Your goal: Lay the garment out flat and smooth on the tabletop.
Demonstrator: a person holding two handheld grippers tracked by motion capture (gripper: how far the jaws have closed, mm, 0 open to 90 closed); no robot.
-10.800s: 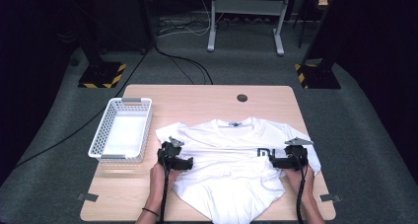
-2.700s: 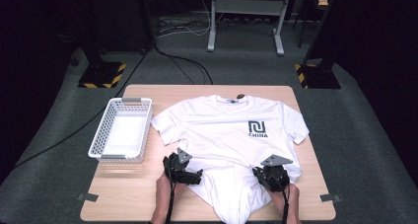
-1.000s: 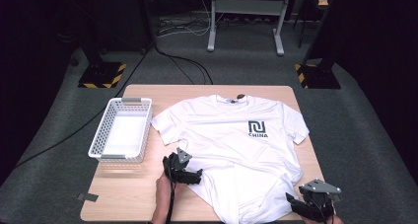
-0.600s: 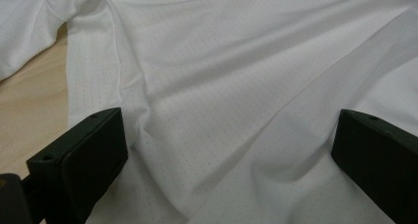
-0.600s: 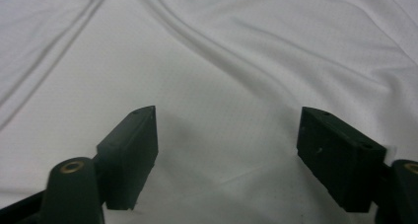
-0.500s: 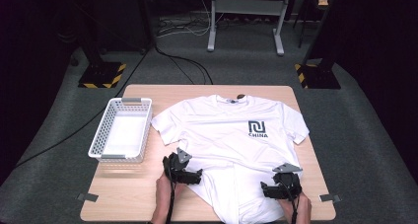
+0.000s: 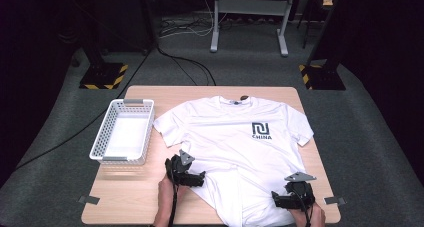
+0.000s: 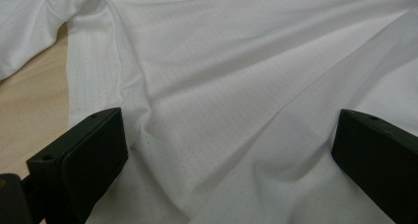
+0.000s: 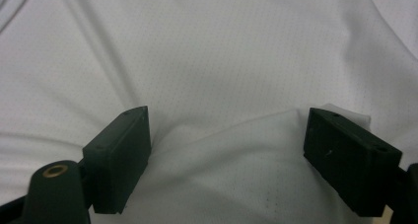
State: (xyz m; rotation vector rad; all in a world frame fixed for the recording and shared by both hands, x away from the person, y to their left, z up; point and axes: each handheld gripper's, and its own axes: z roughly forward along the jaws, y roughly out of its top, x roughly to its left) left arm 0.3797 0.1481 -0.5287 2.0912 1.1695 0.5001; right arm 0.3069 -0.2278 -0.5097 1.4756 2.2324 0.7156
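Both grippers spread over the lower part of a white shirt on the table.

From the left: a white basket (image 7: 122,132) sits on the table (image 7: 150,207), just beside the shirt's sleeve. The shirt (image 7: 235,137) lies face up and spread out, collar at the far edge, hem bunched toward the person. The left gripper (image 7: 192,177) is at the shirt's lower left edge, jaws wide apart with wrinkled cloth between them (image 8: 226,150). The right gripper (image 7: 285,201) is at the lower right hem, jaws likewise wide apart over a raised fold (image 9: 226,155). The step looks like taking the hem at both sides, perhaps to fold or smooth. To do it well, each gripper should sink until both jaws straddle the cloth edge, then close on a full fold, at matching points, so the hem lifts evenly without twisting.
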